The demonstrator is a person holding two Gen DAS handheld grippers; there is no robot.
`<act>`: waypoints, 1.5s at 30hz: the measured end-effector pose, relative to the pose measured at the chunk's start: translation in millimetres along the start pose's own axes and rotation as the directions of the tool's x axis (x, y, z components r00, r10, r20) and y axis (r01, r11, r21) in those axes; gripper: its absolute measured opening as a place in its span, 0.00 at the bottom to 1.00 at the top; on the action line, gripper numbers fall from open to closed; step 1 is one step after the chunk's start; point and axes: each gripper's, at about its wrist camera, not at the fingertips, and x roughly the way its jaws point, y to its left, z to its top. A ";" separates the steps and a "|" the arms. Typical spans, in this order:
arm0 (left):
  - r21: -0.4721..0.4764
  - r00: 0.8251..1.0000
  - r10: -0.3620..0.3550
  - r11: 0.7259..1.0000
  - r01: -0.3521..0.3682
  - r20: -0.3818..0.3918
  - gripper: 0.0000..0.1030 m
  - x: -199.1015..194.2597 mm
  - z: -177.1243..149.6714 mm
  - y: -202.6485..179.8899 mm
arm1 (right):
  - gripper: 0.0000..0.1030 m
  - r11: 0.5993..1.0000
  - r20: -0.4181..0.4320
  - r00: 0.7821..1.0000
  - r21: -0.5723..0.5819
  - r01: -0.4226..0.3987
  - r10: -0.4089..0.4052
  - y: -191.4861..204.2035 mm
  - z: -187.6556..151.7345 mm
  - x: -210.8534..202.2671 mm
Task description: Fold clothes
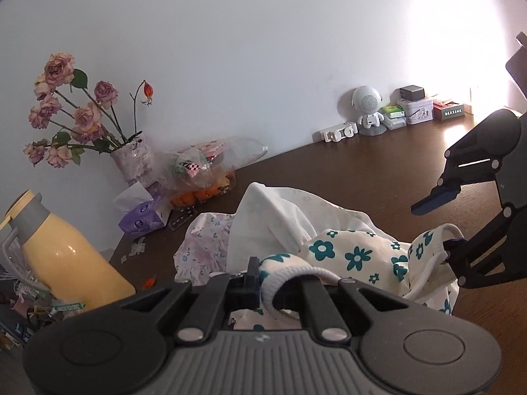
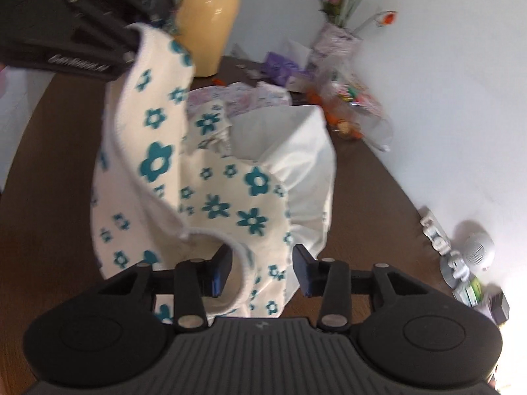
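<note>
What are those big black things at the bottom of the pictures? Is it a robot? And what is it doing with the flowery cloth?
It is not a robot. A person holds two black grabbing tools, one in each hand, and each tool carries a small camera looking out along its two fingers. So one picture is seen from the left gripper and the other from the right gripper.

On the brown table lies a pile of clothes. The left gripper pinches the white edge of a cream garment with blue flowers and lifts it. The right gripper is open, with the garment's edge between its fingers, not yet pinched.

Behind are a plain white cloth, a yellow bottle, a vase of roses and a small white toy robot.
</note>
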 end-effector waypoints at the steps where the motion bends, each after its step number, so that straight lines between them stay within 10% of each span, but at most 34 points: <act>1: 0.002 1.000 -0.001 1.000 0.001 -0.001 0.04 -0.2 -1.1 0.2 | 0.27 1.000 -0.007 1.000 -0.024 -0.018 0.018 3.9 0.6 0.7; 4: 0.011 1.000 -0.007 1.000 0.007 -0.004 0.04 -1.6 -6.2 -0.1 | 0.02 0.997 -0.035 0.998 -0.048 -0.060 0.058 13.6 2.0 5.1; 10: -0.018 0.999 0.012 1.000 -0.013 -0.037 0.05 -3.3 -29.3 4.7 | 0.02 0.986 0.017 0.999 0.163 -0.033 0.030 -6.2 -0.4 -6.5; 17: -0.154 0.996 -0.048 0.987 0.035 -0.079 0.16 -0.9 -51.1 10.0 | 0.01 0.854 0.245 0.962 0.519 -0.024 -0.122 -69.2 5.7 -70.1; 24: -0.355 0.979 -0.179 0.925 0.135 -0.095 0.17 -3.2 -48.8 11.8 | 0.01 0.813 0.295 0.932 0.582 -0.002 -0.209 -77.9 17.7 -85.1; 40: -0.270 0.991 -0.030 0.961 0.064 0.131 0.03 -94.0 12.9 45.8 | 0.02 0.833 0.273 0.954 0.551 -0.048 -0.126 -83.2 1.2 -134.0; 45: -0.215 0.987 -0.011 0.976 0.046 0.160 0.21 -115.6 35.4 45.1 | 0.02 0.836 0.330 0.929 0.547 -0.041 -0.171 -90.4 4.7 -169.4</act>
